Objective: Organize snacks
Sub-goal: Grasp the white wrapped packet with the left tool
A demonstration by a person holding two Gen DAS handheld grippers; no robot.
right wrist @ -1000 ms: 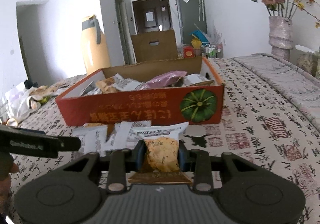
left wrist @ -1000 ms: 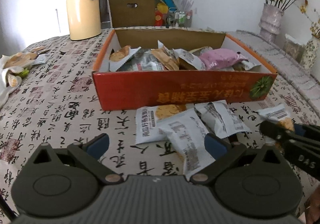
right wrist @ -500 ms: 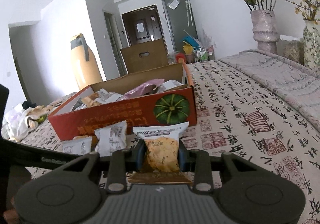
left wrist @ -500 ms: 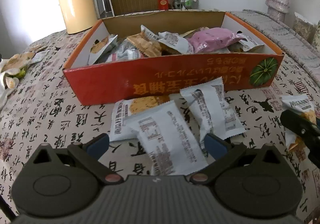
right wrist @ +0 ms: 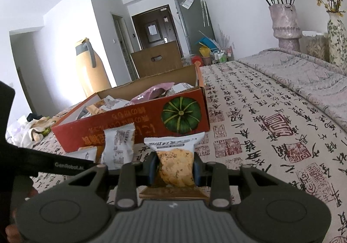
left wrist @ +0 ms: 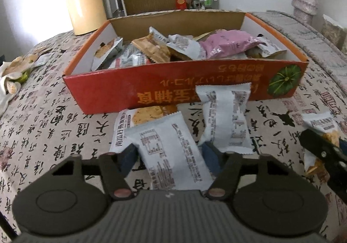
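Left wrist view: left gripper [left wrist: 169, 154] fingers closing around a white packet [left wrist: 171, 151]; right gripper [right wrist: 175, 167] grips a biscuit packet [right wrist: 175, 162], box [left wrist: 195, 82] next

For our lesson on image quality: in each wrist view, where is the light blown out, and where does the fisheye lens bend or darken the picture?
Left wrist view: glare washes out the wall beside the yellow thermos jug; the orange snack box bows outward. Right wrist view: the same bright patch sits behind the jug, the corners go black, and the patterned tablecloth curves away.
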